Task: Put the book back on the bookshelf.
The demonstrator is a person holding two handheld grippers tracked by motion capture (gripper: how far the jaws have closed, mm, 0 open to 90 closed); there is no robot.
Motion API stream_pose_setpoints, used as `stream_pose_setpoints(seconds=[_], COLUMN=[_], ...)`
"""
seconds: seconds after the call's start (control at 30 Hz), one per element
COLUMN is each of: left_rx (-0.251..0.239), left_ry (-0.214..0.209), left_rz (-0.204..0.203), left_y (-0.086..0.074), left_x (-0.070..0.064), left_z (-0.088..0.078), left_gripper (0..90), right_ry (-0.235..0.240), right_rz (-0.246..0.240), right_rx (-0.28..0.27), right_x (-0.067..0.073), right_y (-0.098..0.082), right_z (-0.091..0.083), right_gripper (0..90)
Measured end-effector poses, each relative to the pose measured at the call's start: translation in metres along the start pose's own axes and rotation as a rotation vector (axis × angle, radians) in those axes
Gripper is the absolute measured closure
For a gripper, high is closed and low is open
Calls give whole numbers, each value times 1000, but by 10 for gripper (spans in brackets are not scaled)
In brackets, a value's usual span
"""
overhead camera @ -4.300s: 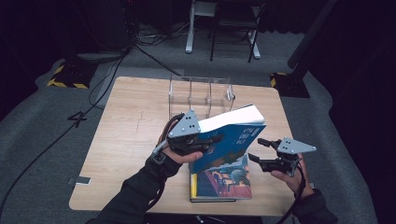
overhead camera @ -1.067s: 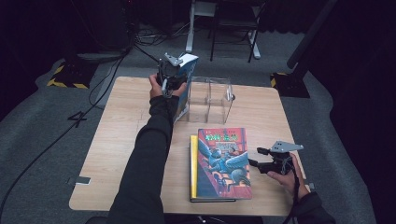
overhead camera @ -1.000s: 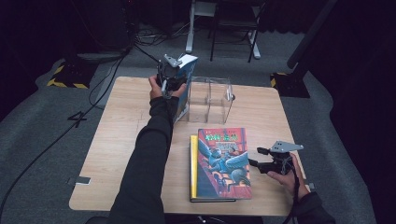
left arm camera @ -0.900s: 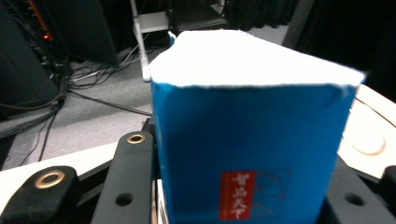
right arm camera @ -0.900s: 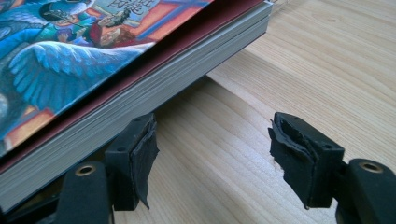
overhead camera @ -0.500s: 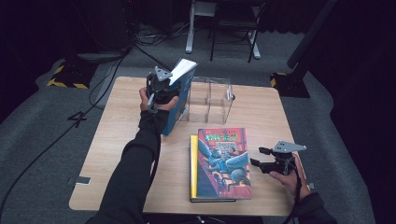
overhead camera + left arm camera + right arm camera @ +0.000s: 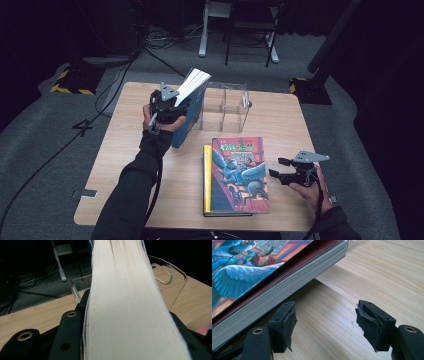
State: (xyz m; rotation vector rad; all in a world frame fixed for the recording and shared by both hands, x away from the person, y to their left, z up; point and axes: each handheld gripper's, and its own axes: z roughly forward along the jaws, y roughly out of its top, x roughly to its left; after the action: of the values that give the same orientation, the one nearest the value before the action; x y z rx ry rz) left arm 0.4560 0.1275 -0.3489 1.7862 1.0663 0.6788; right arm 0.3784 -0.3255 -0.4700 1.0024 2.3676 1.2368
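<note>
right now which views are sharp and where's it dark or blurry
High view: table evenly lit, surroundings fall to near black; the clear rack is faint. Left gripper view: the held book looms soft and pale with its page edges so close, background dim. Right gripper view: bright wood grain, crisp right gripper pads, soft shadow under the stacked books.

The high view looks forward and down over the whole light wooden table [image 7: 125, 165]. Each gripper view sits close behind its own black jaws: the left faces a cream page block [image 7: 125, 315] and the clear acrylic rack [image 7: 175, 285]; the right faces the colourful illustrated book [image 7: 249, 270], shared with the high view.
</note>
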Motion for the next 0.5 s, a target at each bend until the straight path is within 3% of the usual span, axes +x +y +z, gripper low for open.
stream_pose_setpoints(seconds=[0.2,0.33,0.5], left_rx=[5,18,70], left_ry=[-6,2,-56], left_rz=[-16,10,4], left_y=[1,7,17], left_x=[2,4,10], left_z=[-3,-5,-2], left_gripper=[567,515,460], right_ry=[4,9,13], right_rz=[16,11,-10], right_rx=[0,9,27], right_x=[-3,-3,-1], right_y=[-2,-3,-3], right_z=[-1,0,3], right_gripper=[327,328,328])
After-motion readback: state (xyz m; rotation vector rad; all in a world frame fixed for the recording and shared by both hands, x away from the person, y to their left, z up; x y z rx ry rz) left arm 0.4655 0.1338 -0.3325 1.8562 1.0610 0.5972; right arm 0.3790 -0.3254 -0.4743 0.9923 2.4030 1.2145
